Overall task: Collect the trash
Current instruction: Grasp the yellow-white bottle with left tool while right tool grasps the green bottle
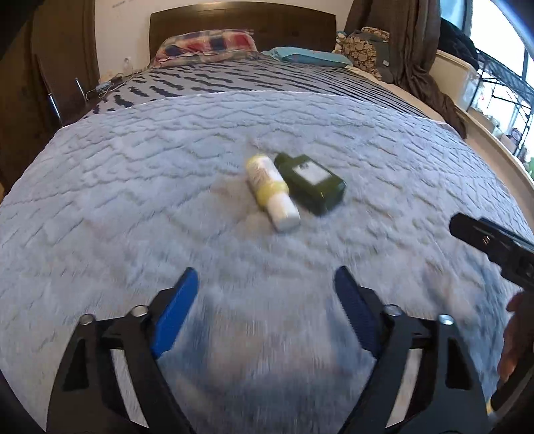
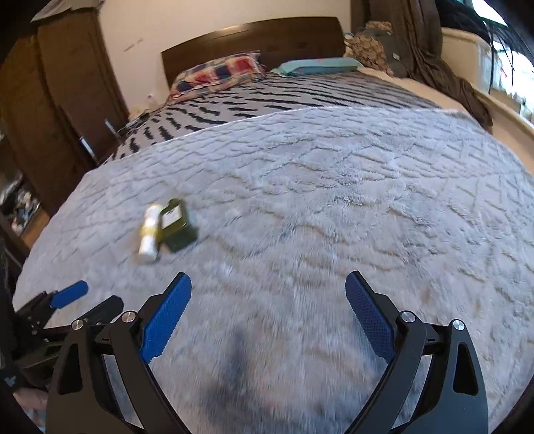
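Two pieces of trash lie side by side on the fluffy grey blanket (image 1: 133, 200): a white tube with a yellow band (image 1: 272, 192) (image 2: 149, 233) and a dark green flat bottle with a pale label (image 1: 310, 182) (image 2: 176, 228). My left gripper (image 1: 265, 283) hovers open over the blanket, short of the tube, nothing between its blue pads. In the right wrist view, my right gripper (image 2: 268, 288) is open and empty too, to the right of both items. The left gripper's blue finger (image 2: 68, 297) shows at that view's lower left.
The bed carries a zigzag-patterned cover (image 1: 233, 80), a checked pillow (image 1: 207, 43) and a teal pillow (image 1: 310, 56) by the dark headboard (image 1: 240, 20). A brown wardrobe (image 2: 50, 100) stands left. Dark clothes (image 1: 424, 66) and a wire shelf (image 1: 500, 90) are on the right.
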`<state>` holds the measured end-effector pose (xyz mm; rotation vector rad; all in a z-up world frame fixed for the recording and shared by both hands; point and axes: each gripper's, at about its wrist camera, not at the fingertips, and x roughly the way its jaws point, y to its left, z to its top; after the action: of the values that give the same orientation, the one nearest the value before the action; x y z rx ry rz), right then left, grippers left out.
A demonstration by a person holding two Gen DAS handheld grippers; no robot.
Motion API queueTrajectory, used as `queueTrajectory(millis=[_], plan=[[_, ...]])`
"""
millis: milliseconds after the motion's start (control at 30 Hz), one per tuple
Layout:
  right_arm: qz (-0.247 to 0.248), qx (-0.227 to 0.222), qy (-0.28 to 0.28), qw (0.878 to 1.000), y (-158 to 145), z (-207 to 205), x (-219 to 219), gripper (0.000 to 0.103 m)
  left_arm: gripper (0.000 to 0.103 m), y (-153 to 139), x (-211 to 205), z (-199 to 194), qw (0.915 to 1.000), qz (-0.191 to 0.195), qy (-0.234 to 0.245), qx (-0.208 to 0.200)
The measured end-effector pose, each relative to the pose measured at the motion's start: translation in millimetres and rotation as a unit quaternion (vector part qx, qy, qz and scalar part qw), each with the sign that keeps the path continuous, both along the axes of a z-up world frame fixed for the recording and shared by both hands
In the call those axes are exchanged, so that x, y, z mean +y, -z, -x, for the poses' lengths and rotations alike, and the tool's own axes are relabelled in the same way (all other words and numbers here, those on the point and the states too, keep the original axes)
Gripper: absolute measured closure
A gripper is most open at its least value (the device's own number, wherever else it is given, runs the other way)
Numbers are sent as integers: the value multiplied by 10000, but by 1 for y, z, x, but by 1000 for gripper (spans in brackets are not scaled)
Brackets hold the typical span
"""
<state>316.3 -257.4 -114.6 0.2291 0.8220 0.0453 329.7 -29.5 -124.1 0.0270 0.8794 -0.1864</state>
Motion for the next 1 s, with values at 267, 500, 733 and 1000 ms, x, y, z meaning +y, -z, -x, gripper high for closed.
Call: queueTrajectory(millis=[267,500,733,1000], plan=[[-174,22,76,9998,8,-11,-10,9,40,14,-16,-55,9998,31,-150,145],[-128,3,74,9999,6,-18,-13,9,49,22,-20,-93,9991,69,-271,330],[-106,-95,-134,9998,-4,-36,4,9,71,23,-8,-105,9986,107,-175,484],[255,-1,-731,9970,6,-69,62,11,71,9,43,-88,9983,-135,-514,239]])
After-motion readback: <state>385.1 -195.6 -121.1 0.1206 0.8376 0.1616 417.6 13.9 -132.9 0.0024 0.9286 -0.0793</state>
